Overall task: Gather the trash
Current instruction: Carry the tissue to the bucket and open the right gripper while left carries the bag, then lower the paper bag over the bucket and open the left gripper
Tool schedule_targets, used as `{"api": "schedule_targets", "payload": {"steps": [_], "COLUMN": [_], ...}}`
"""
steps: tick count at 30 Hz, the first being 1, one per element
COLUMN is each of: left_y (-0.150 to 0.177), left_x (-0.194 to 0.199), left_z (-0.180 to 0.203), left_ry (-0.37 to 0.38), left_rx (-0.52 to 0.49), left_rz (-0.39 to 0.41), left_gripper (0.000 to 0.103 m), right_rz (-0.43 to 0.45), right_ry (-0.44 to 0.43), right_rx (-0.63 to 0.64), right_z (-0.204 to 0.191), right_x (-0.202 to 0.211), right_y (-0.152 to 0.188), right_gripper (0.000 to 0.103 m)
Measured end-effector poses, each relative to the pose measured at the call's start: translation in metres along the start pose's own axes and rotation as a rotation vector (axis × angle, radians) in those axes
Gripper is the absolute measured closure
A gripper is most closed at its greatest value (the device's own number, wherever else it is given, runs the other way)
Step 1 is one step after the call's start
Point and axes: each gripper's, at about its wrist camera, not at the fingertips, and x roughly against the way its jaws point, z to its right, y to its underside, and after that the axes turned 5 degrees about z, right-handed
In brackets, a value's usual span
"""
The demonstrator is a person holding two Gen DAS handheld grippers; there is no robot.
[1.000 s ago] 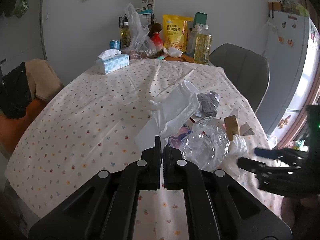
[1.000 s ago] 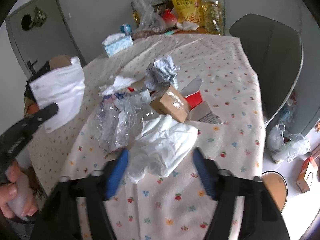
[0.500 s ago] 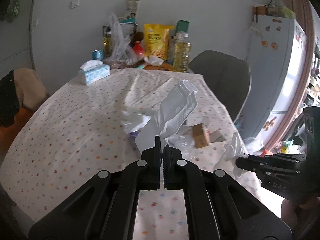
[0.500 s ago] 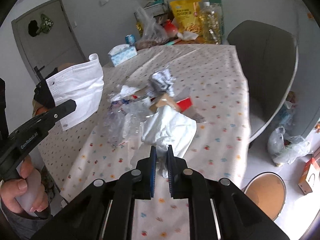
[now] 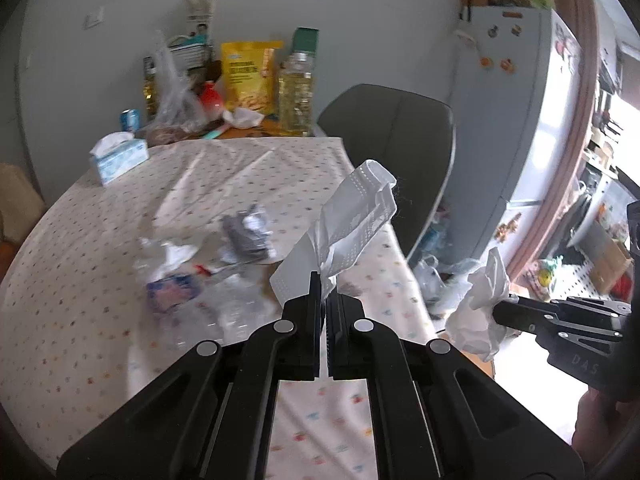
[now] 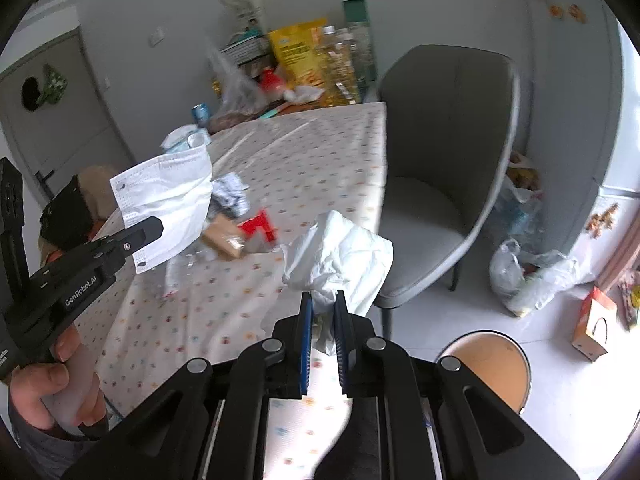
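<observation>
Both hands loaded, mid-carry. Left gripper (image 5: 323,292) clenched on a white face mask (image 5: 352,216), fingers pinching its lower edge; the mask sticks up clear of the tabletop (image 5: 100,280). Right gripper (image 6: 322,308) grasping a crumpled white tissue wad (image 6: 340,252); its jaws have just been closing, and the wad is caught between them, bulging above the tips. Both pieces are lifted off the cloth, the tissue hanging out past the table's right edge, over the floor. Two items collected, then, but neither dropped anywhere yet. Likely drop point: a round tan bin (image 6: 486,364) on the floor, below and right of the right gripper, beside a grey chair (image 6: 440,160); a guess, as only part of it shows. Left on the tabletop: a pile near the middle — clear crumpled plastic (image 5: 224,312), a grey-white wrapper ball (image 5: 248,232), a small brown box (image 6: 224,240), a red scrap (image 6: 260,226), other bits too blurred to name. Tissue box (image 5: 118,156) and groceries at the far end look like keepers, not trash. Judgement: early-to-middle; several more trips needed.
</observation>
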Motion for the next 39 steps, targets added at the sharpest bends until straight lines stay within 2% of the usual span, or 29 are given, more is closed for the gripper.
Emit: {"api": "schedule_targets", "payload": {"steps": [7,12,25,26,27,28,29,30,32,39], "left_y": [-0.004,-0.006,0.002,0.003,0.004,0.005,0.007,0.007,0.011,0.024], "left_x": [-0.026,-0.049,-0.111,-0.114,-0.117,-0.121,-0.124,-0.126,-0.13,-0.146], "left_z": [0.044,0.077,0.159,0.164,0.169,0.175,0.18,0.183,0.191,0.217], "left_ry": [0.049,0.068,0.137,0.141,0.144,0.148,0.153,0.156,0.163,0.198], "left_rx": [-0.042,-0.08,-0.164,-0.166,-0.169,-0.173,-0.176,-0.181,-0.194,-0.222], "left_rz": [-0.032,-0.065,-0.161,-0.166,-0.17,-0.177,-0.184,-0.187,-0.199,-0.253], "left_gripper": [0.1,0.1,0.1,0.1,0.1,0.1,0.1,0.1,0.1,0.1], "right_rz": [0.022,0.042,0.004,-0.002,-0.003,-0.003,-0.012,-0.029,-0.05,-0.036], "right_ry": [0.056,0.109,0.222,0.217,0.204,0.207,0.239,0.261,0.238,0.248], "right_rx": [-0.066,-0.144,-0.322,-0.332,-0.34,-0.343,-0.345,-0.352,-0.396,-0.448], "right_z": [0.046,0.094,0.21,0.218,0.225,0.231,0.238,0.245,0.258,0.273], "right_x": [0.011,0.016,-0.012,-0.017,-0.024,-0.03,-0.036,-0.041,-0.046,-0.029], "right_y": [0.0,0.004,0.038,0.041,0.044,0.047,0.053,0.06,0.071,0.088], "right_gripper": [0.091,0.091,0.088,0.084,0.064,0.039,0.035,0.035,0.035,0.035]}}
